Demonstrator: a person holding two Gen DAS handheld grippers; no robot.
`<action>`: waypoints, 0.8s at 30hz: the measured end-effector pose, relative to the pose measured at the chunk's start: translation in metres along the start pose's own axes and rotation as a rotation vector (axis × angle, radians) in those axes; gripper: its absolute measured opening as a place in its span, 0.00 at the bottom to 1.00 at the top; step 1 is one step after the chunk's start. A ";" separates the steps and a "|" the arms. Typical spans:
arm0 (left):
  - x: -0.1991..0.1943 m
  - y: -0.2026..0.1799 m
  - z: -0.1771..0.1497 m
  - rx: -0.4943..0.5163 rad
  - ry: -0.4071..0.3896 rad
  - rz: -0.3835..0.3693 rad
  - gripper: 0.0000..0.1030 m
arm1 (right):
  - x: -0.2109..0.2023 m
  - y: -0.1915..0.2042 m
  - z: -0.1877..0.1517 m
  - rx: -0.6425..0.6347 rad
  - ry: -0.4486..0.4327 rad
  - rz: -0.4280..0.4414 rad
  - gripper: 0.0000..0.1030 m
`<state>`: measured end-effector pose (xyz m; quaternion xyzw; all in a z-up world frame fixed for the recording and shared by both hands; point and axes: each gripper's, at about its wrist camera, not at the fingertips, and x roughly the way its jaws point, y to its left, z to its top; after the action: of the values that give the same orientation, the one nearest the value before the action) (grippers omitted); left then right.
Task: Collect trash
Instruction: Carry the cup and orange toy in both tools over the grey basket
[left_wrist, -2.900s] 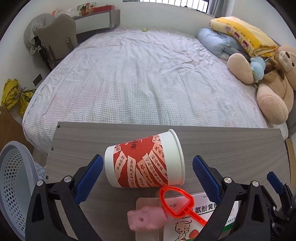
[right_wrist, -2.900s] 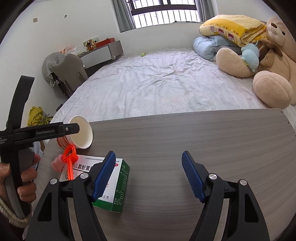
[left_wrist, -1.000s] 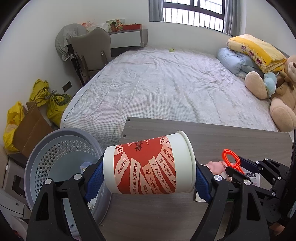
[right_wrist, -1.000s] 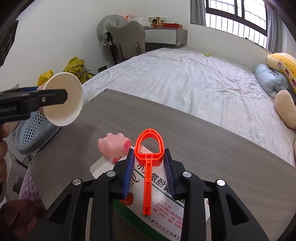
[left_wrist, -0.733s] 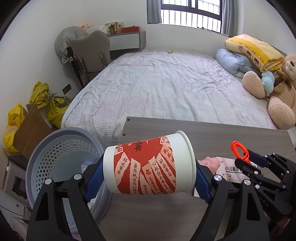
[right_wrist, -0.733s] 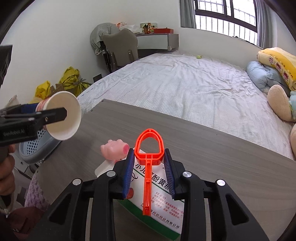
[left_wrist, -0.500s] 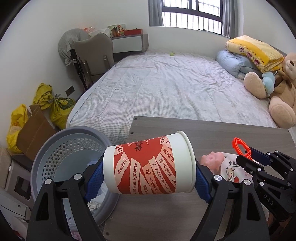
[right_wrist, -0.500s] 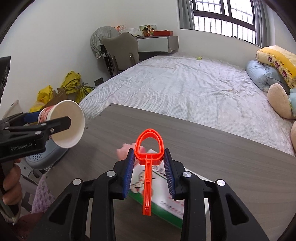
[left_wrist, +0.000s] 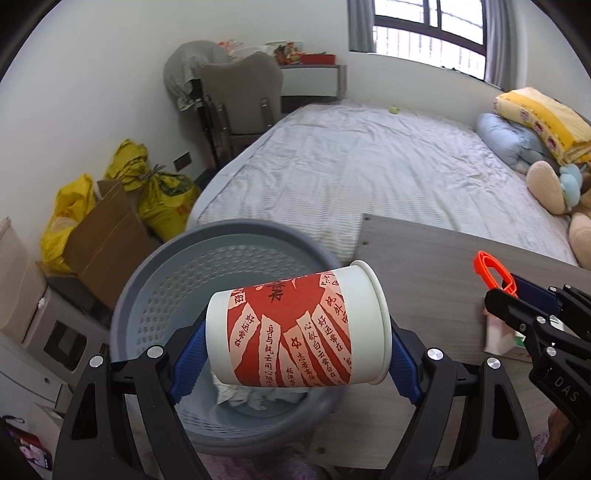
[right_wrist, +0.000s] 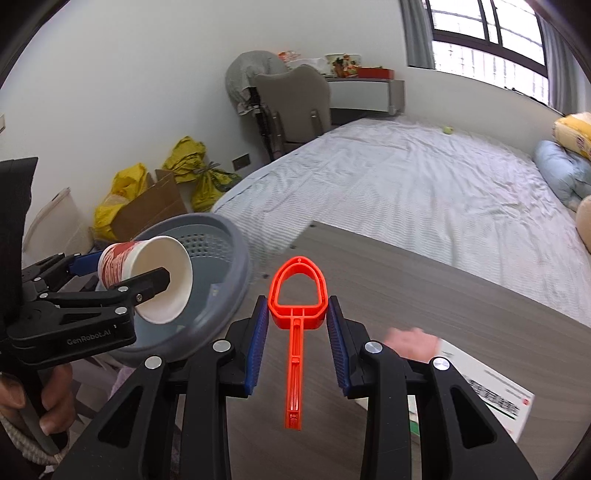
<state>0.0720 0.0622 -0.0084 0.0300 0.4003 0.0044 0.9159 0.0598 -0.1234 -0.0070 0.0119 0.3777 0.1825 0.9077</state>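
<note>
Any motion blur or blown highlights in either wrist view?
Left wrist: paper cup sharp, bin rim slightly smeared, window blown out. Right wrist: orange plastic tool crisp, but the pink toy and bed are motion-blurred; window overexposed. Both show heavy fisheye bending and dark corners.

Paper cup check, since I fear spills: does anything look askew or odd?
The red-and-white paper cup lies sideways in the left gripper over the grey perforated basket, its mouth looking empty. Nothing appears spilled.
</note>
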 end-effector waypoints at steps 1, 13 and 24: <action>0.001 0.007 -0.001 -0.009 0.002 0.010 0.78 | 0.005 0.008 0.003 -0.013 0.005 0.012 0.30; 0.028 0.084 -0.015 -0.114 0.054 0.095 0.78 | 0.063 0.076 0.031 -0.110 0.068 0.113 0.30; 0.047 0.105 -0.025 -0.150 0.106 0.085 0.78 | 0.104 0.104 0.036 -0.146 0.133 0.150 0.30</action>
<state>0.0872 0.1698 -0.0536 -0.0220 0.4453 0.0748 0.8920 0.1186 0.0131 -0.0355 -0.0382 0.4209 0.2773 0.8628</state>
